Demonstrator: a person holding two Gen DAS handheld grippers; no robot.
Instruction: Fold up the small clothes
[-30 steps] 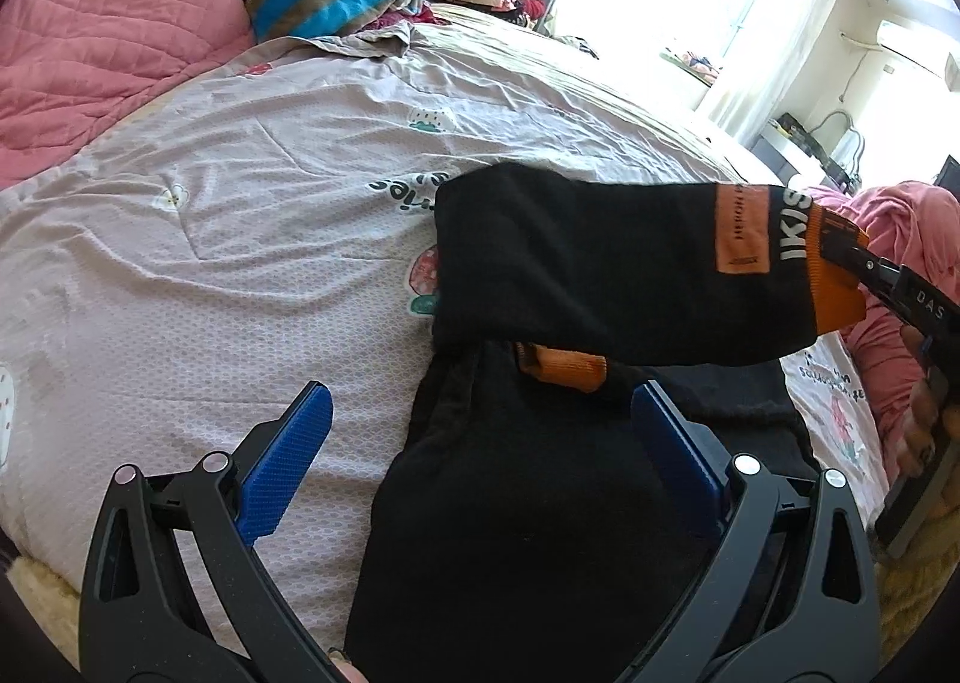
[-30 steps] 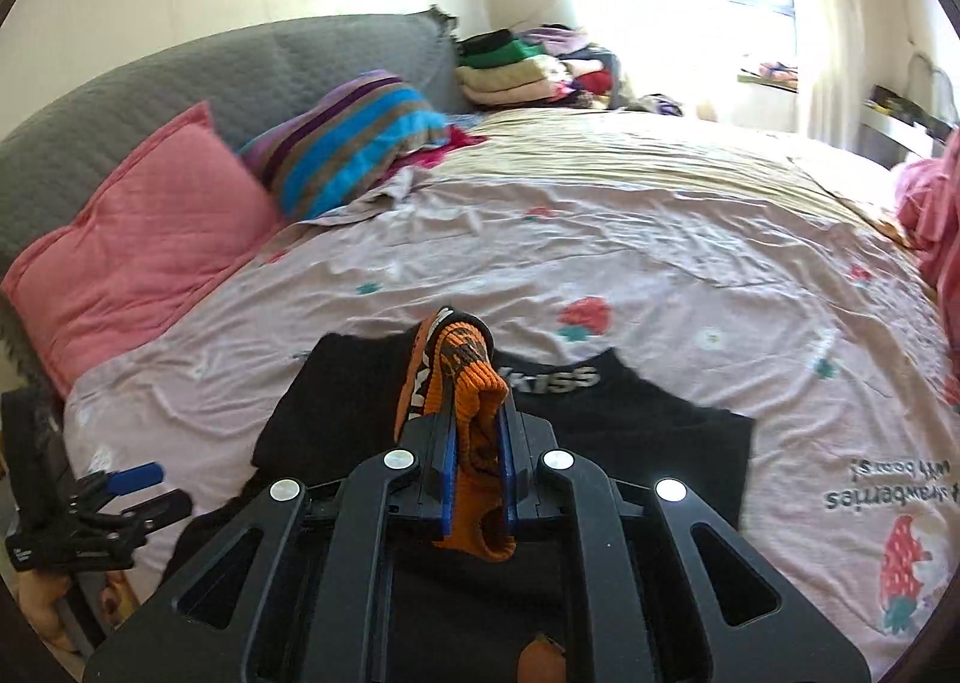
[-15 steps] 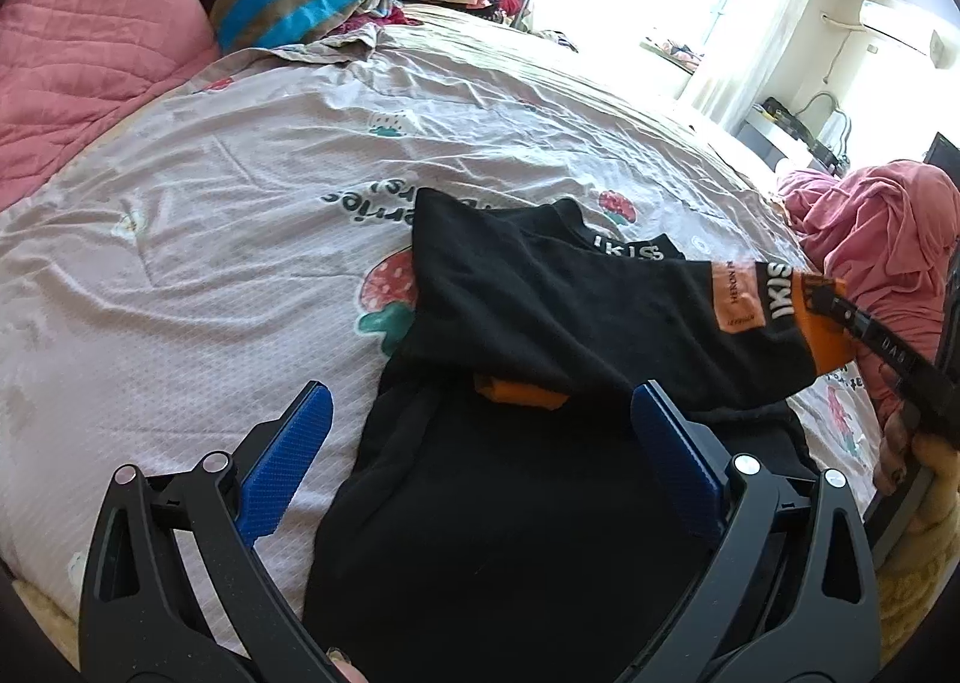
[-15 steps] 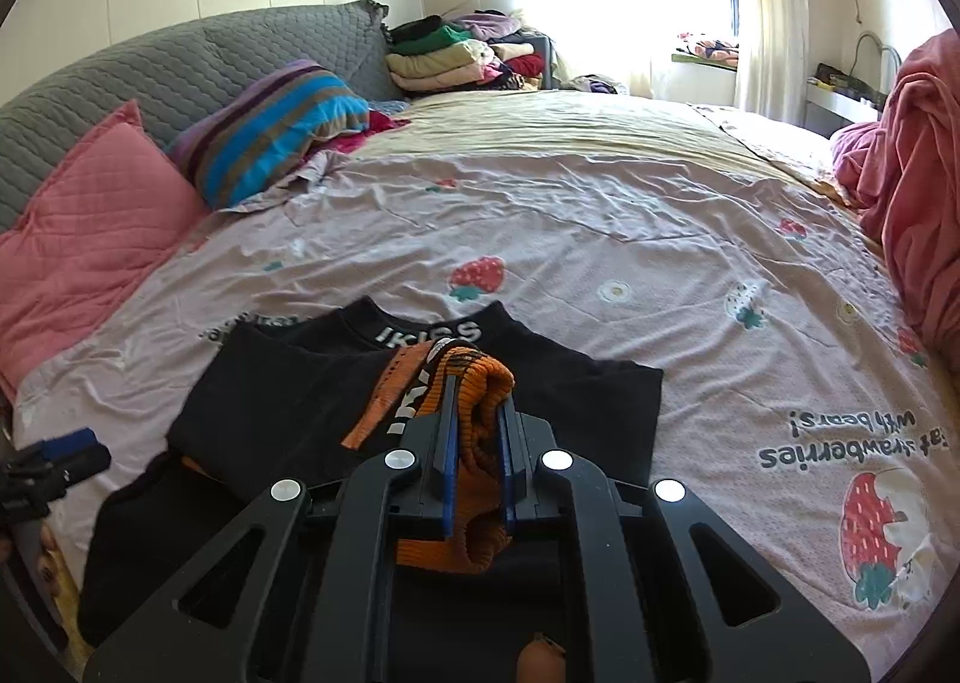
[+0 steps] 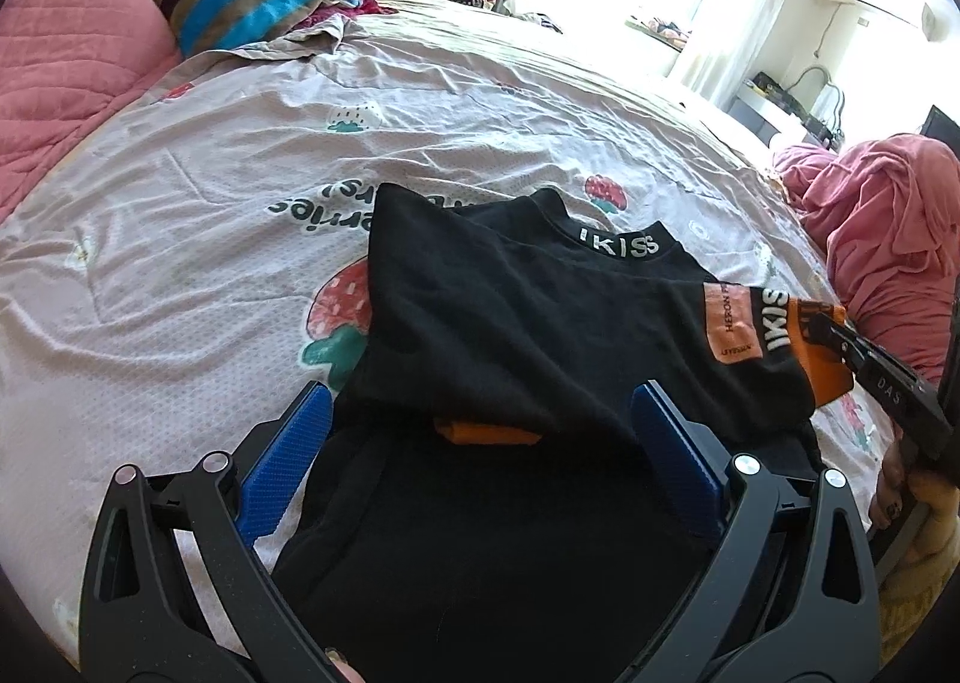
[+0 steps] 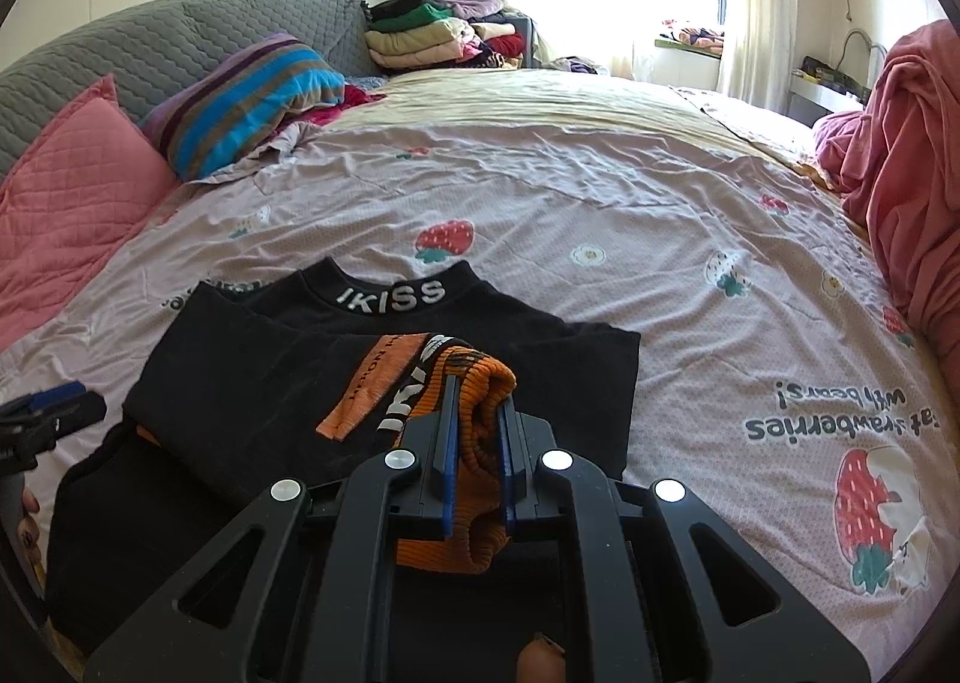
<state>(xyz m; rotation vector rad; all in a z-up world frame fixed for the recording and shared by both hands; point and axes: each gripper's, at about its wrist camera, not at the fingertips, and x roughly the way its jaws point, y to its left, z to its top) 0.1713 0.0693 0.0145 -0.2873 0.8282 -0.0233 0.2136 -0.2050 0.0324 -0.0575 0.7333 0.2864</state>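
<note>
**A:** Top (image 5: 516, 335) first — where does it lie?

**B:** On the sheet (image 5: 180, 275) of the bed, near edge, black with "IKISS" in white on the collar (image 6: 393, 296). The collar points to the far side. One sleeve (image 5: 690, 347) is drawn across the body toward the right.

**A:** What holds that sleeve?

**B:** The right gripper (image 6: 477, 425). Its blue pads (image 6: 447, 443) are clamped on the orange ribbed cuff (image 6: 480, 383), which bunches up between them and hangs out below. In the left wrist view that gripper (image 5: 831, 332) comes in from the right edge, pinching the cuff (image 5: 822, 359) with the sleeve stretched to it, and fingers (image 5: 900, 497) of the hand show below.

**A:** And the left gripper (image 5: 480, 443)?

**B:** Jaws spread wide, nothing between the pads but air — it hovers over the near part of the top. The other orange cuff (image 5: 486, 434) peeks out from under the folded sleeve, right between its two blue pads (image 5: 282, 461). From the right wrist view the left gripper (image 6: 54, 413) sits at the far left edge, beside the top.

**A:** What else is about?

**B:** A pink pillow (image 6: 66, 203) and a striped one (image 6: 252, 95) at the far left, a stack of folded clothes (image 6: 432, 35) behind them, and a heap of pink cloth (image 6: 900, 155) at the right.
</note>
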